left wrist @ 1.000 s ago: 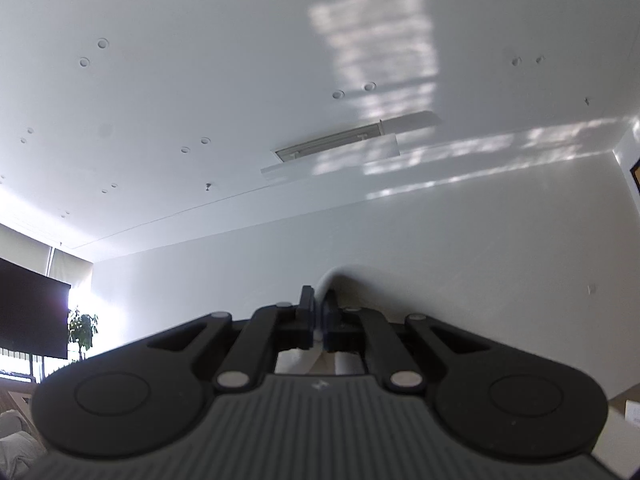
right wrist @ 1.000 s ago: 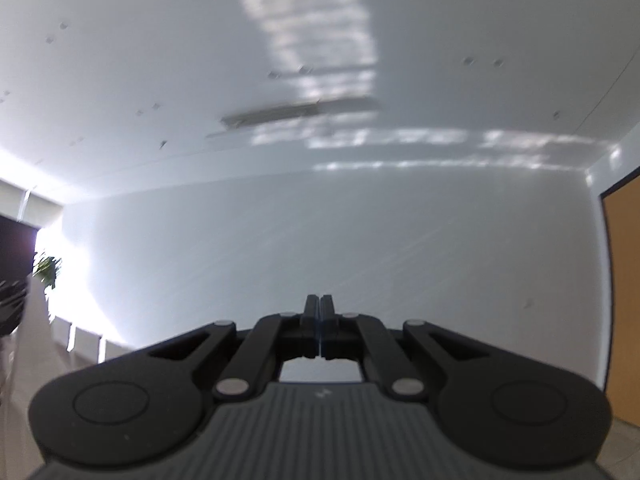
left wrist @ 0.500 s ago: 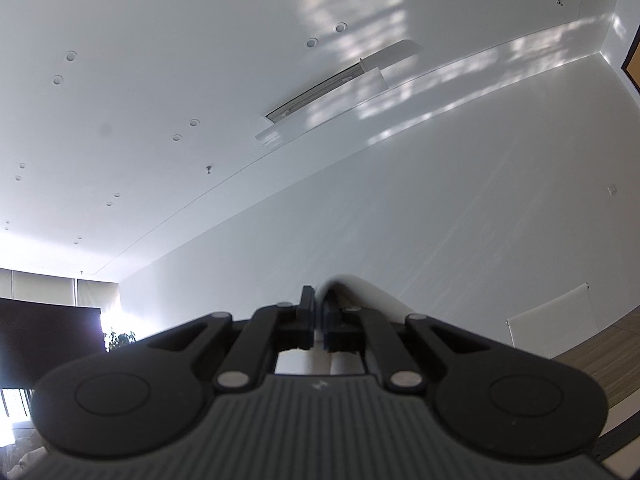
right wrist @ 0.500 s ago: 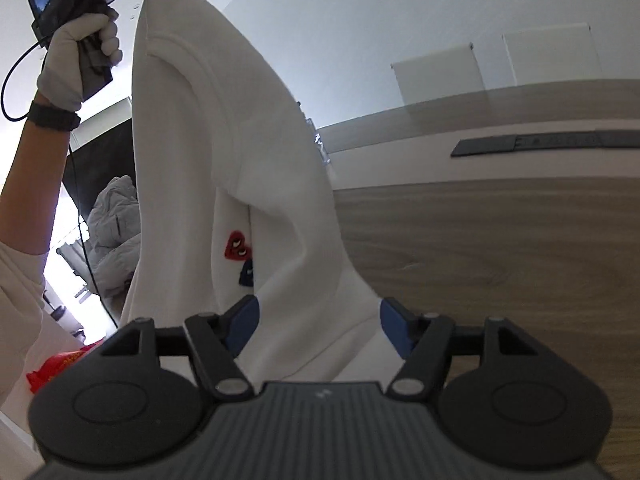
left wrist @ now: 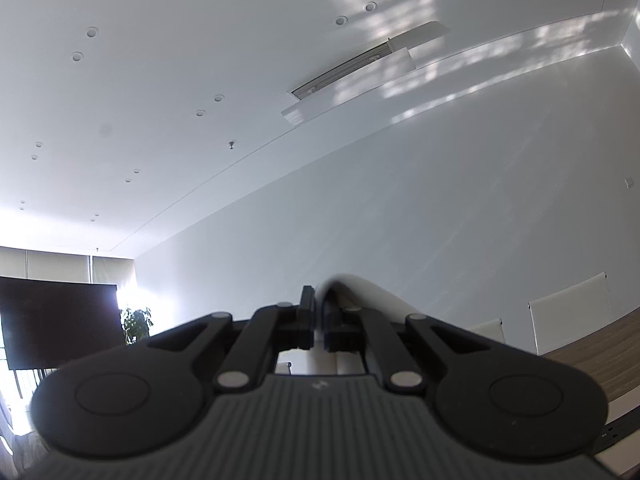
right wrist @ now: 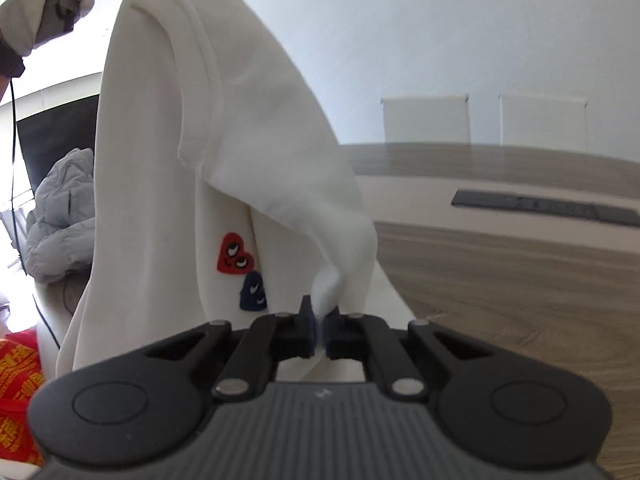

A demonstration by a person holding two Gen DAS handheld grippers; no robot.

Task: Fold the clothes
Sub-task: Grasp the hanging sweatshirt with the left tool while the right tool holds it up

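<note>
A white sweatshirt (right wrist: pixel 168 152) with a red heart patch (right wrist: pixel 234 257) and a blue patch (right wrist: pixel 252 292) hangs from the upper left over the wooden table (right wrist: pixel 500 288). A gloved hand (right wrist: pixel 36 4) holds it up there with the left gripper's handle. My right gripper (right wrist: pixel 319 326) is shut on a low fold of the white cloth. In the left wrist view my left gripper (left wrist: pixel 318 312) points up at the ceiling, shut on a white edge of the sweatshirt (left wrist: pixel 360 288) that curls over its right finger.
A grey puffy jacket (right wrist: pixel 60 224) lies heaped at the left. A red printed bag (right wrist: pixel 16 380) is at the lower left. A dark strip (right wrist: pixel 540 205) lies on the table, two white chairs (right wrist: pixel 424 120) stand behind it, and a dark screen (left wrist: pixel 56 320) hangs left.
My right gripper swung down from the ceiling to the hanging sweatshirt, stood open around its lower part, and has now shut on a fold. The left gripper stayed shut and tilted a little.
</note>
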